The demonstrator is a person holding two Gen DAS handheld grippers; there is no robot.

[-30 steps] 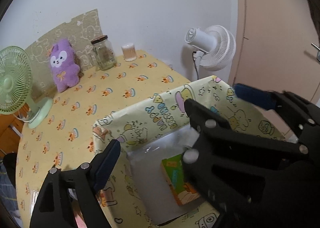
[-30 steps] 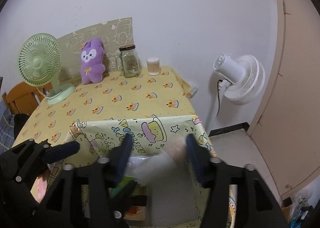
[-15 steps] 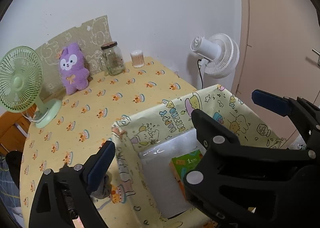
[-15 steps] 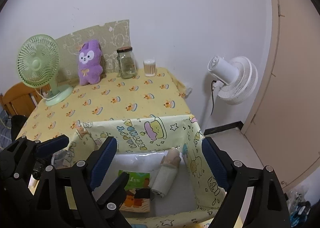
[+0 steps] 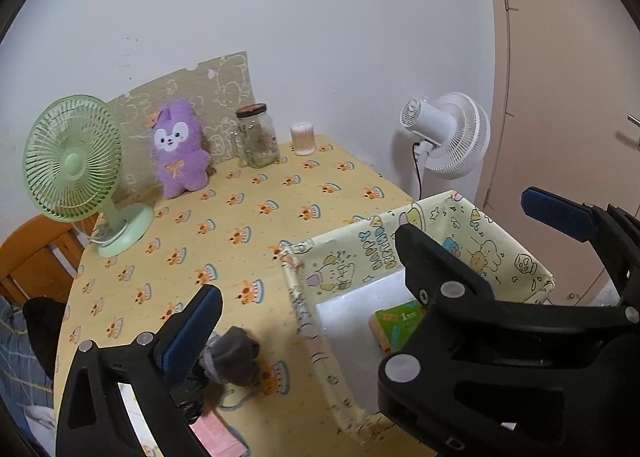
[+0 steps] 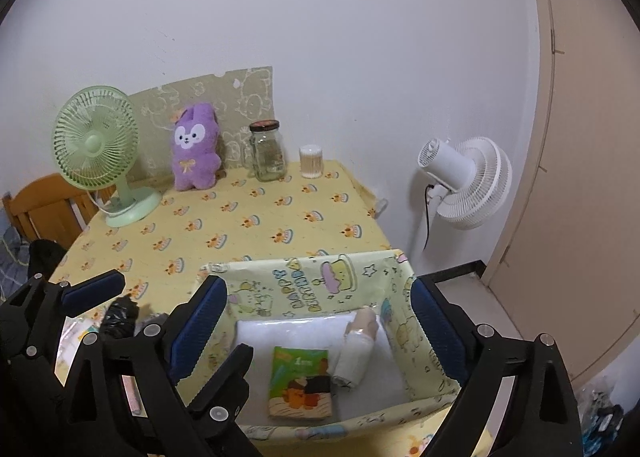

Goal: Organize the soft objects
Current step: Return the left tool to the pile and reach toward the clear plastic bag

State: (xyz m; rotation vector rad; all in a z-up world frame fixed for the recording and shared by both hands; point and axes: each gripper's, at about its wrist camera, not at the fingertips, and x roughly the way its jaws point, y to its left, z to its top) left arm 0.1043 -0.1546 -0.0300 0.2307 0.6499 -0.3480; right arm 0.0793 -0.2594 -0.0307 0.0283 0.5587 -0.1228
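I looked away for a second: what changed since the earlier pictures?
The right gripper let go of the rolled pale sock, which now lies in the patterned box; its jaws are opening. Both grippers drew back. The booklet and plush toy stayed put.

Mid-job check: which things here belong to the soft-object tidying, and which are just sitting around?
Job: box, rolled cloth inside it, grey sock beside it on the table, plush toy.

Lying about: green fan, jar, white fan, booklet.
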